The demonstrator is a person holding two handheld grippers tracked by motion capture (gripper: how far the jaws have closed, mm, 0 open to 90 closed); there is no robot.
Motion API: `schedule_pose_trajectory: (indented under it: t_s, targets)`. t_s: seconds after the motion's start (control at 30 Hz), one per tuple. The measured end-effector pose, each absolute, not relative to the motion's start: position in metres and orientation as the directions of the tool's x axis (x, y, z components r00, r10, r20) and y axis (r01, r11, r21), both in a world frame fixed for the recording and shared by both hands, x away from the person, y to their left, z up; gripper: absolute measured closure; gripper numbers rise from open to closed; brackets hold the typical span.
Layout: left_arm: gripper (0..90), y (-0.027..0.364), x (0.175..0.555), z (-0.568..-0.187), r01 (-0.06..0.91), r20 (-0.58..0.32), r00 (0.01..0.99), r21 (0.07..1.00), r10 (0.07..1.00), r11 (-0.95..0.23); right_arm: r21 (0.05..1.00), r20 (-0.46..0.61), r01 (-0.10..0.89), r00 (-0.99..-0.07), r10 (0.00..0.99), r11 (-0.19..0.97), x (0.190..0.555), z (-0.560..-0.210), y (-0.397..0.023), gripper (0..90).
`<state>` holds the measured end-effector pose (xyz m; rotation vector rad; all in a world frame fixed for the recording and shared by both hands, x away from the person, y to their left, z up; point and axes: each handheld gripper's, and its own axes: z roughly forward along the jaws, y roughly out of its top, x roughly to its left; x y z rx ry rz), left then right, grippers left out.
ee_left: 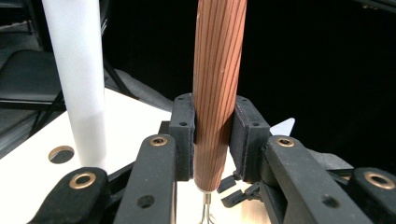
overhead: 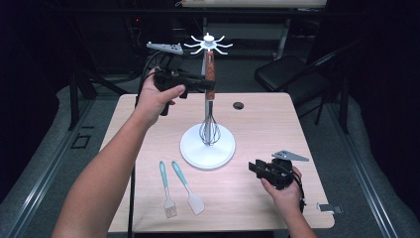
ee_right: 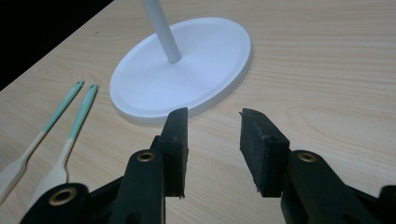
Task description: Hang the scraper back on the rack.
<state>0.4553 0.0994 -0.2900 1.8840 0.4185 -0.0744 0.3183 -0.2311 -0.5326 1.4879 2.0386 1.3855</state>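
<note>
A whisk (overhead: 210,99) with a striped wooden handle hangs upright in the left gripper (overhead: 200,83), clamped between the jaws just above where the handle tapers to its wire loops, right beside the white pole of a utensil stand (overhead: 207,148). The whisk's long axis runs vertical, parallel to the pole, with its handle top just below the spoked hanger crown (overhead: 208,42) and its wires hanging just over the stand's round base. The coming move appears to turn on that short gap between handle top and crown: the whisk sits below and just to one side of the hooks, so the left hand, the nearer by far, would have to lift and line it up.

The right gripper (overhead: 257,168) rests low at the near right of the tabletop (overhead: 267,119), its jaws standing wide with nothing between them, aimed towards the stand's base. Two teal-handled tools, a brush (overhead: 167,191) and a spatula (overhead: 189,189), lie side by side on the tabletop, off to the left of those open jaws.

The left gripper view gives the grip itself: both pads (ee_left: 183,135) pressed flat on the wood, the pole (ee_left: 80,79) standing apart to the left of the jaws. The high view adds the crown and the whole hanging length.
</note>
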Motion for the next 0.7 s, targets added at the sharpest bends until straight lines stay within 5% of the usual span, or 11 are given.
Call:
schedule_pose_trajectory:
  t_s: [0.47,0.7]
  targets:
    - [71.3,0.105,0.466,-0.295,0.346,-0.268,0.919,0.899,0.29,-0.267,0.804,0.303,0.595,-0.443,0.844,0.023,0.318,-0.533,-0.231,62.0]
    - [60.8,0.113,0.458,-0.304,0.367,-0.275,0.899,0.897,0.342,-0.245,0.803,0.3,0.596,-0.448,0.843,0.031,0.318,-0.533,-0.229,62.0]
